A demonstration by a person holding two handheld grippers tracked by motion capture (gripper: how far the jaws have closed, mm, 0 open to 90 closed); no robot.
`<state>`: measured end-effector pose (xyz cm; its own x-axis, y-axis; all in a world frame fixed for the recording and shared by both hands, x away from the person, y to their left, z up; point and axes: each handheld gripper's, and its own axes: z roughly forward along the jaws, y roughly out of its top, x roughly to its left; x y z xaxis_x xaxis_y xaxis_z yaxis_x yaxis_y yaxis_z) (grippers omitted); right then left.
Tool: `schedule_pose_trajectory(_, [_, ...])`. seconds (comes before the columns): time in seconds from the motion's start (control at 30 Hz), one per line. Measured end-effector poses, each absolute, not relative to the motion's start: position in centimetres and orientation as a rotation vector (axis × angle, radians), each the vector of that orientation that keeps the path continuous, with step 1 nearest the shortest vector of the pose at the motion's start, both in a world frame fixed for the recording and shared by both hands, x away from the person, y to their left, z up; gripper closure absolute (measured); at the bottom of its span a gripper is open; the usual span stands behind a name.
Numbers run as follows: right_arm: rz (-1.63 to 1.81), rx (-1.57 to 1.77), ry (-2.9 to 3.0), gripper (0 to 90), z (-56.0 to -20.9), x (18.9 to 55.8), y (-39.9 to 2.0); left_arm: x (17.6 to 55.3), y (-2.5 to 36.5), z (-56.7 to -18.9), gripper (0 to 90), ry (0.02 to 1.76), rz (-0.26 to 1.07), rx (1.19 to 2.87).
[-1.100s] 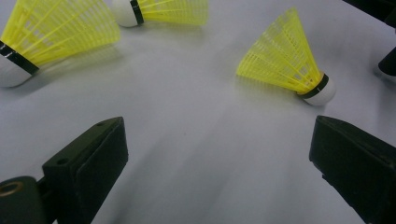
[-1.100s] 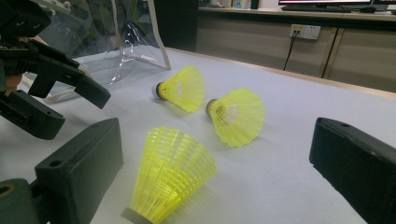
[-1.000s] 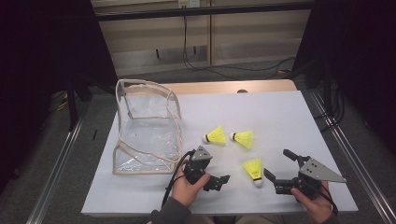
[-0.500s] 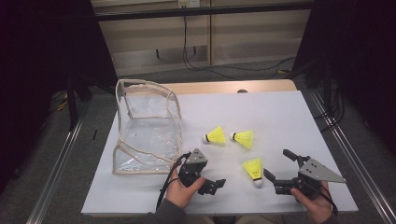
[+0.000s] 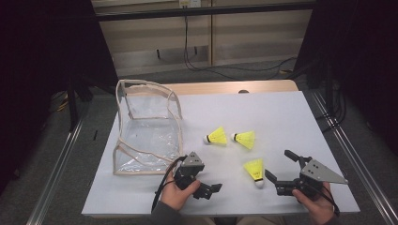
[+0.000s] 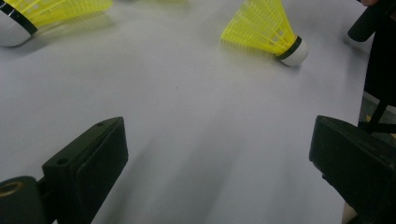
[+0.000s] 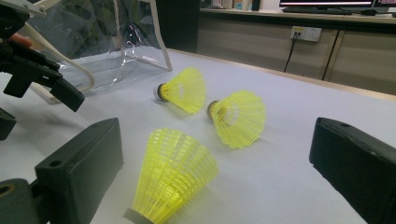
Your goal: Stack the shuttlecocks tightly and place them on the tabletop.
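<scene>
At the left of the white worktop (image 5: 281, 112) sits a clear plastic pouch with cream trim (image 5: 145, 131), its opening facing up and toward the middle. Just beside its near right corner, a hand holds the left gripper (image 5: 210, 190) low over the worktop; its jaws are spread wide with nothing between them, pointing right toward the shuttlecocks. Near the middle lie two yellow feathered shuttlecocks on their sides: the left shuttlecock (image 5: 217, 136) with its white cork pointing left, and the middle shuttlecock (image 5: 244, 138) just beside it, also cork leftward, the two close but apart. Nearer the front edge lies the nearest yellow shuttlecock (image 5: 255, 170), cork toward the person. The right gripper (image 5: 280, 166), held by the other hand, has its jaws spread, with that nearest shuttlecock (image 7: 173, 177) lying between them, untouched.
</scene>
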<state>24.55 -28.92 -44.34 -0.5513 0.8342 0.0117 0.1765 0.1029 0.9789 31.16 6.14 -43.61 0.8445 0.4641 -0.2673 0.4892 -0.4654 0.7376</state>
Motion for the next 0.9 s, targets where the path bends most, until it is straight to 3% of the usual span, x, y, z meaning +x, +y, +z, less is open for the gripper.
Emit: schedule_pose_trajectory(0.9, [1.486,0.992,1.811,2.1,-44.4,24.6,-28.9,30.9,7.9,-42.9,4.5,0.664,-0.064,2.124])
